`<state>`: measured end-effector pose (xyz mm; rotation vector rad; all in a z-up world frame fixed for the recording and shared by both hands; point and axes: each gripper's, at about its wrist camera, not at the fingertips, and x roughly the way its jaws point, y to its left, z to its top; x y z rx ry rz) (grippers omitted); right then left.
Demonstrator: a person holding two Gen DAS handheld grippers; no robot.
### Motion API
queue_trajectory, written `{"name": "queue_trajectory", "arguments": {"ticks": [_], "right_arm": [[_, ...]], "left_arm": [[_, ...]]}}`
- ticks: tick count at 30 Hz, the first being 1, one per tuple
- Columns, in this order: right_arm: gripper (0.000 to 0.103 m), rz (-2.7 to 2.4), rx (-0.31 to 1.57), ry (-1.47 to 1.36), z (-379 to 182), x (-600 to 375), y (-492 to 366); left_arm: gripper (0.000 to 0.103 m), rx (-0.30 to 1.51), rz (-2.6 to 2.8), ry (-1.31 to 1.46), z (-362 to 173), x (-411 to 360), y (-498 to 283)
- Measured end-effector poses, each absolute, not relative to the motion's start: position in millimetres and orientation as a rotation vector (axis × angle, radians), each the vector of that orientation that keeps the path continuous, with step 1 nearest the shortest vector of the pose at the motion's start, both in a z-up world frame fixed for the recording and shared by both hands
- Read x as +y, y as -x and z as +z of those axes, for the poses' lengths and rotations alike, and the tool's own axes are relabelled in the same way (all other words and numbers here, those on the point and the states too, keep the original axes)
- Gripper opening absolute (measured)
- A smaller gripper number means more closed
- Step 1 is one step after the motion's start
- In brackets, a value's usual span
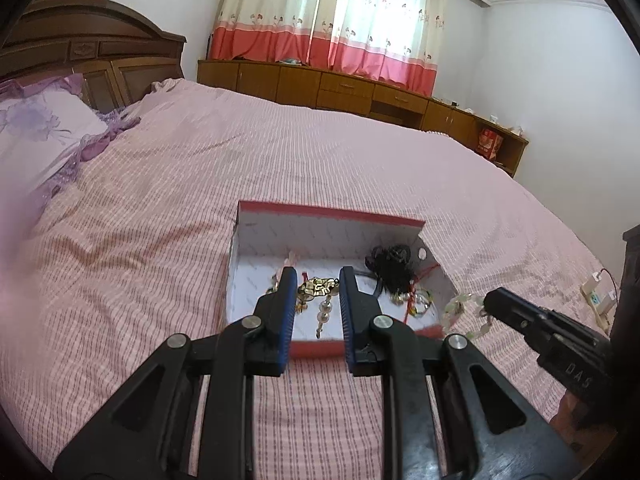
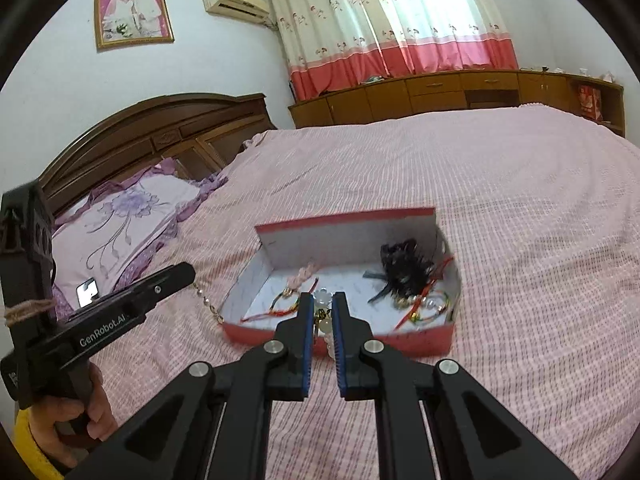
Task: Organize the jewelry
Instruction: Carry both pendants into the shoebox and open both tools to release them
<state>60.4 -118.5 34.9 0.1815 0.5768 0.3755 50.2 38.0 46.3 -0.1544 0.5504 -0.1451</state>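
A red box with a white inside [image 1: 328,216] [image 2: 344,216] lies on the pink bed. It holds a black tassel piece [image 1: 390,266] [image 2: 402,266], red string bracelets [image 2: 280,310] and beads. My left gripper [image 1: 318,280] is above the box's near left part, jaws parted, with a gold-and-pearl chain [image 1: 318,290] hanging between them. In the right wrist view the left gripper [image 2: 192,274] holds that chain [image 2: 208,302] outside the box's left wall. My right gripper [image 2: 322,300] [image 1: 486,306] is shut on a pale green bead bracelet [image 1: 460,308] [image 2: 325,324] at the box's near right edge.
The bed's pink checked cover [image 1: 280,160] spreads all around the box. Purple pillows [image 2: 120,220] lie by the wooden headboard [image 1: 80,48]. A low wooden cabinet [image 2: 440,92] runs under the curtains. A power strip [image 1: 598,300] lies at the bed's right edge.
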Motion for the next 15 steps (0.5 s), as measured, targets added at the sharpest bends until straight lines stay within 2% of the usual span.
{"name": "queue_trajectory", "arguments": {"ticks": [15], "right_arm": [[0.011,0.288,0.561,-0.153,26.8,-136.7,-129.1]], "left_arm": [[0.013,0.546,-0.145,0.143,26.0,35.8,-107.4]]}}
